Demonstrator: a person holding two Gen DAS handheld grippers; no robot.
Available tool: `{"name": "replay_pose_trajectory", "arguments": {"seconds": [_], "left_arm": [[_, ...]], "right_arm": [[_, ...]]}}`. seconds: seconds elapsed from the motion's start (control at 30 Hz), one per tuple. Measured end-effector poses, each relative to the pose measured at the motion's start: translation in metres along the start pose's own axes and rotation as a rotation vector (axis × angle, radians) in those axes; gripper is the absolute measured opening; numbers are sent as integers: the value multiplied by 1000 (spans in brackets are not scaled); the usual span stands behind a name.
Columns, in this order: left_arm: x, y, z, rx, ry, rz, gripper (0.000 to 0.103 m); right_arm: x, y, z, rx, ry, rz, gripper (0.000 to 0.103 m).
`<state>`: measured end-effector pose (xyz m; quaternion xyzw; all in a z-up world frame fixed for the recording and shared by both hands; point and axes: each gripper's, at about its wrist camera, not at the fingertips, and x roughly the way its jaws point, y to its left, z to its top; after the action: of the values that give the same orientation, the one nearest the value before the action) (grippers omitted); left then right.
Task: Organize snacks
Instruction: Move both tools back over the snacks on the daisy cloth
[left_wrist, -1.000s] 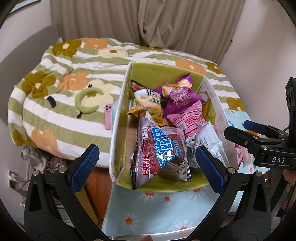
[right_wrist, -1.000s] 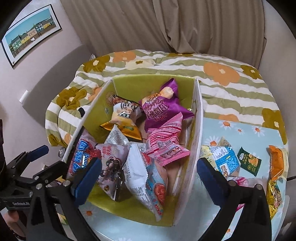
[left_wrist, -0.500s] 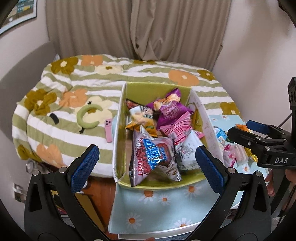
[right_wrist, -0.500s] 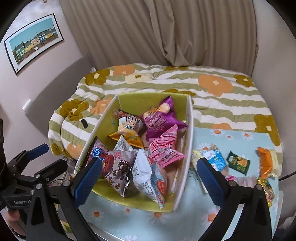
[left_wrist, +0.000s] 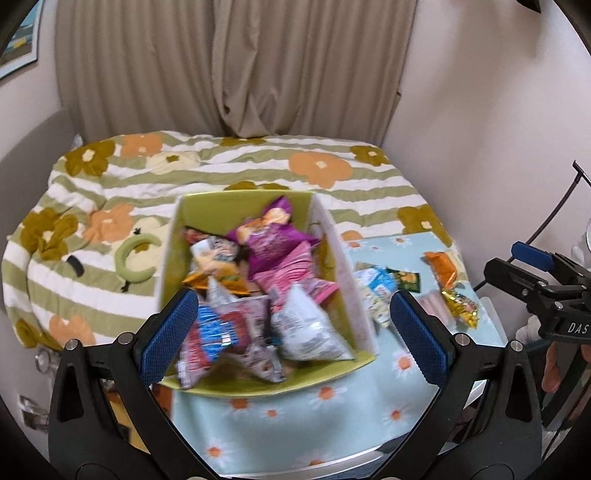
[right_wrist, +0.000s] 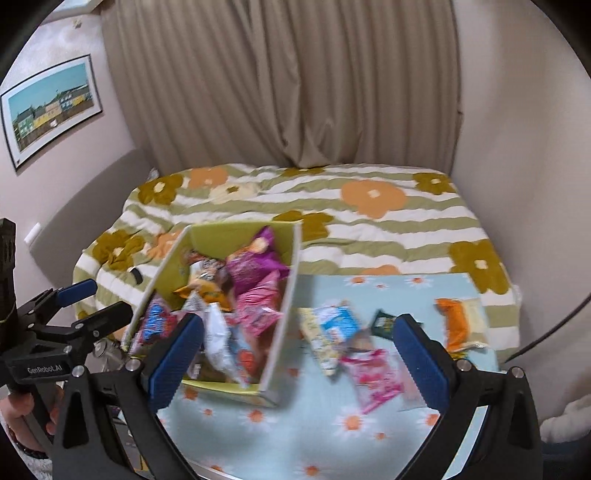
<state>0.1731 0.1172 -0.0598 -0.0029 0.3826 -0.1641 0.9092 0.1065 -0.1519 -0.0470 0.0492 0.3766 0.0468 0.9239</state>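
Snack box (left_wrist: 334, 236) filled with packets, left gripper (left_wrist: 295, 332) spread empty, right gripper (right_wrist: 299, 356) likewise

Black left tool (left_wrist: 294, 325), blue ribbed pads (left_wrist: 168, 334), silver screws

bedspread (left_wrist: 229, 173): green and white stripes with big orange and brown flowers
curtain (right_wrist: 288, 85): beige, pleated, hanging behind the bed
framed picture (right_wrist: 51, 110): colourful houses, on the left wall
green C-shaped thing (left_wrist: 135, 256): lying on the bedspread
tablecloth (right_wrist: 314, 424): light blue, daisy print
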Motion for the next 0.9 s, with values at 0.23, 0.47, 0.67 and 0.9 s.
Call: {"name": "replay_pose_trajectory", "arguments": {"seconds": [0.23, 0.47, 0.67, 0.9], "left_arm": [[30, -64, 7, -22, 24, -21, 103], [79, -135, -4, -38, 108, -7, 103], [116, -177, -25, -92, 180, 26, 103], [150, -219, -47, -102, 247, 26, 103]], "right_arm": [[-7, -82, -3, 36, 18, -29, 102], [5, -161, -15, 38, 81, -16, 102], [25, -208, -26, 27, 136, 12, 102], [58, -240, -46, 19, 219, 57, 102]]}}
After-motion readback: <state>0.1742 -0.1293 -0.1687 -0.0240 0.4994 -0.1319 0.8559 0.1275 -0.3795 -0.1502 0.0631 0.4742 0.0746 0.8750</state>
